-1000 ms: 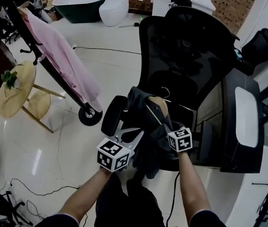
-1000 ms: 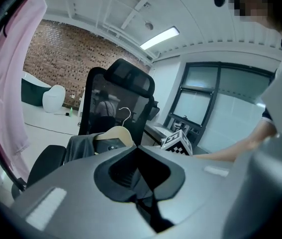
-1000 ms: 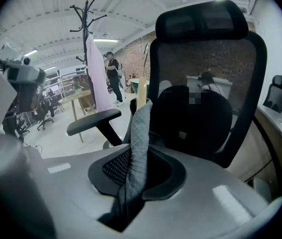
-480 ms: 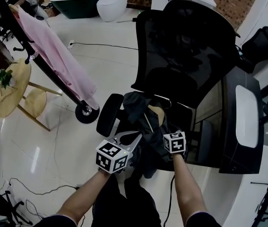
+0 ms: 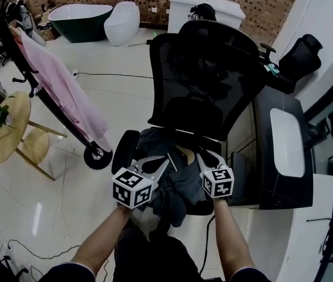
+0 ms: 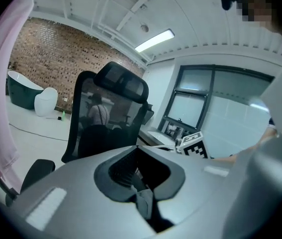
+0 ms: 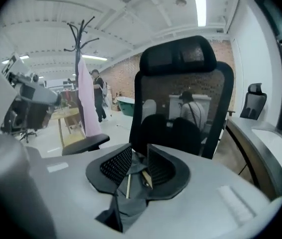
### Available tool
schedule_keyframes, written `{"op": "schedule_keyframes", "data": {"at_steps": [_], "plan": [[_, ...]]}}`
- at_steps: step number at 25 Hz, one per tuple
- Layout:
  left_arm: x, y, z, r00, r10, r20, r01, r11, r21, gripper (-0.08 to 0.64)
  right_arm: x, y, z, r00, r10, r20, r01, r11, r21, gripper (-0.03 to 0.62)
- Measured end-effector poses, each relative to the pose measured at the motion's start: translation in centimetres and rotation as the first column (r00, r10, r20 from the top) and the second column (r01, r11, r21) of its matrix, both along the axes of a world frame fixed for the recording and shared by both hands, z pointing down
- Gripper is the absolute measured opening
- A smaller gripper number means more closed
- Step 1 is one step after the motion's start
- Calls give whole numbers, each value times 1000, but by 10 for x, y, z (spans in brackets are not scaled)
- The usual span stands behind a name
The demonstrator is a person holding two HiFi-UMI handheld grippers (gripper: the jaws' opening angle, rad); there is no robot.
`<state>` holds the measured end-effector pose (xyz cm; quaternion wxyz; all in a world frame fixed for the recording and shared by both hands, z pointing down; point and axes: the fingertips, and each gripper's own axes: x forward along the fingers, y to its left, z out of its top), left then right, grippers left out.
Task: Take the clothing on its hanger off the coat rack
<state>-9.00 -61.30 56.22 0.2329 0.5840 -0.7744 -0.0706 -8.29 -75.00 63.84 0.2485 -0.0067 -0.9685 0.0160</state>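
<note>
A dark grey garment (image 5: 181,187) on a wooden hanger (image 5: 184,155) lies bunched on the seat of a black office chair (image 5: 207,69). My left gripper (image 5: 163,160) is at the garment's left side. In the left gripper view, grey cloth (image 6: 143,203) sits pinched between the jaws of my left gripper (image 6: 138,176). My right gripper (image 5: 204,157) is at the right side. Its jaws have just been opening. In the right gripper view its pads (image 7: 116,164) stand apart around the hanger's wooden arm (image 7: 128,183) and dark cloth (image 7: 126,205).
A black coat rack (image 5: 13,46) on wheels stands at the left with a pink garment (image 5: 60,87) hanging on it. Below it is a round wooden table (image 5: 4,137). A dark desk (image 5: 283,151) runs along the chair's right. Cables lie on the floor.
Both grippers have risen slightly over the chair seat. The right gripper's jaws have spread apart around the hanger. The hanger's hook, upright a second ago, no longer shows.
</note>
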Motion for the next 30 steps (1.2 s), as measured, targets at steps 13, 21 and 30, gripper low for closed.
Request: {"op": "schedule_keyframes", "data": {"at_steps": [13,21,30], "plan": [[12,-28,-121,989,43,139,-65,985,162,5,26,24,-224,885,-39,464,80,994,-69,15],[21,-36,-175,976,40,215,-88,971,221,5,38,34,-291,819,-85,567,146,987,-62,2],[24,-30,-182,973,31,229,-85,969,230,5,38,39,-297,814,-69,577,142,986,-82,2]]}}
